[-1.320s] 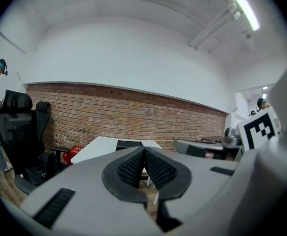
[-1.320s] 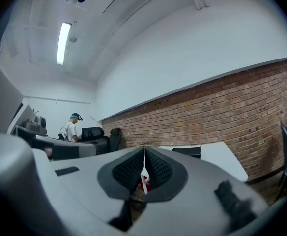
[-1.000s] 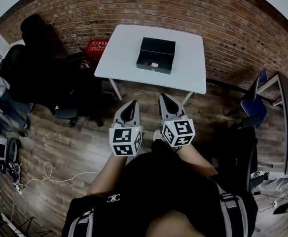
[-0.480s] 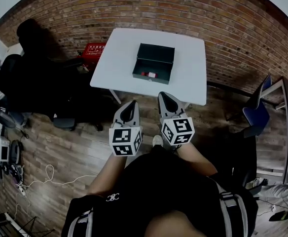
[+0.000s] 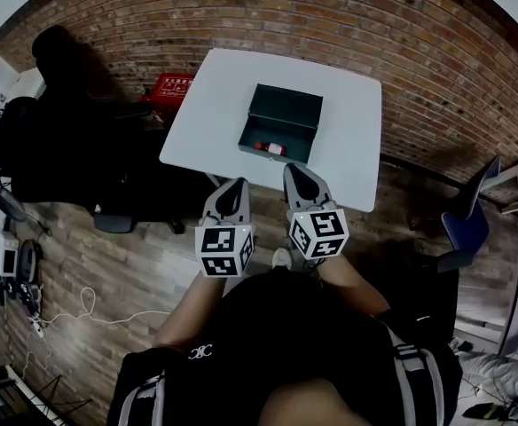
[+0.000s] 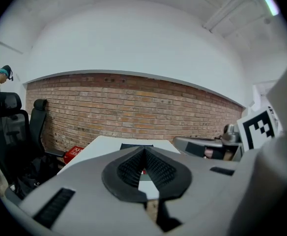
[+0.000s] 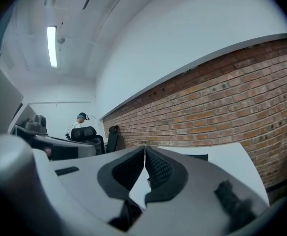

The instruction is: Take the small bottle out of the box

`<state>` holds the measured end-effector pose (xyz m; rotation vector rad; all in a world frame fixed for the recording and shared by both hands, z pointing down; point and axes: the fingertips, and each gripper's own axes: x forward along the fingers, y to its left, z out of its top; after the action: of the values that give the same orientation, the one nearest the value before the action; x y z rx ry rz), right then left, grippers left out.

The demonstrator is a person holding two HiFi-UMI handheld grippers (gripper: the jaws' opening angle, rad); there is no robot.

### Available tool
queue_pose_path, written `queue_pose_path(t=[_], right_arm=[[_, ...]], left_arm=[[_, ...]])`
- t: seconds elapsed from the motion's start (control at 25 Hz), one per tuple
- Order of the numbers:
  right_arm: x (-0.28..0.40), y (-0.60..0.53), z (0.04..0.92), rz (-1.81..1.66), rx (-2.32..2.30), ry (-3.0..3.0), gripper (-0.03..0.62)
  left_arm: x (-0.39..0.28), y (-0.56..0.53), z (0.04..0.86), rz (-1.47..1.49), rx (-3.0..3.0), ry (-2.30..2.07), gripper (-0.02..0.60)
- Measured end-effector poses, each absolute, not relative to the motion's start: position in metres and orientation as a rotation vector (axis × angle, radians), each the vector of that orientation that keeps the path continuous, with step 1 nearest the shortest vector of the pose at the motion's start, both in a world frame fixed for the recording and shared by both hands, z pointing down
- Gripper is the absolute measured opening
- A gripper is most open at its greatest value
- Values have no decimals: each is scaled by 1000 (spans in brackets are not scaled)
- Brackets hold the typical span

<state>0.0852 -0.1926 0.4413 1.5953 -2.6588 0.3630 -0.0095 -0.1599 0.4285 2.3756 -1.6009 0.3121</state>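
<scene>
A dark box (image 5: 281,122) lies open on the white table (image 5: 215,105), its lid tipped back toward the brick wall. Inside it, near the front wall, rests the small bottle (image 5: 270,148), white with a red part. My left gripper (image 5: 239,183) and right gripper (image 5: 293,170) are held side by side short of the table's near edge, above the wooden floor. Both are shut with nothing between the jaws. The left gripper view has the closed tips (image 6: 144,149) pointing at the table, with the box (image 6: 136,145) just beyond. The right gripper view also shows closed tips (image 7: 144,147).
Black office chairs (image 5: 73,149) stand left of the table, with a red crate (image 5: 172,85) by the wall. A blue chair (image 5: 472,224) is at the right. Cables (image 5: 82,313) lie on the floor at the left. A person (image 7: 82,117) sits far off.
The table and box have come nearer and sit lower in the head view. Both grippers keep their place in the view and stay shut.
</scene>
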Motion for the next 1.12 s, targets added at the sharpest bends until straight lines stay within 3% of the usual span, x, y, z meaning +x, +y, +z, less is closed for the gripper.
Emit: queue_pose_path(t=[0.52,1.12], right_arm=[[99,-246,447,333,1453,-2681,31],[86,-290,471,365,1447,-2628,31]], left_arm=[[11,-217,433,300,2315,-1649,6],[-13,-260,439,314,2365,-1576,6]])
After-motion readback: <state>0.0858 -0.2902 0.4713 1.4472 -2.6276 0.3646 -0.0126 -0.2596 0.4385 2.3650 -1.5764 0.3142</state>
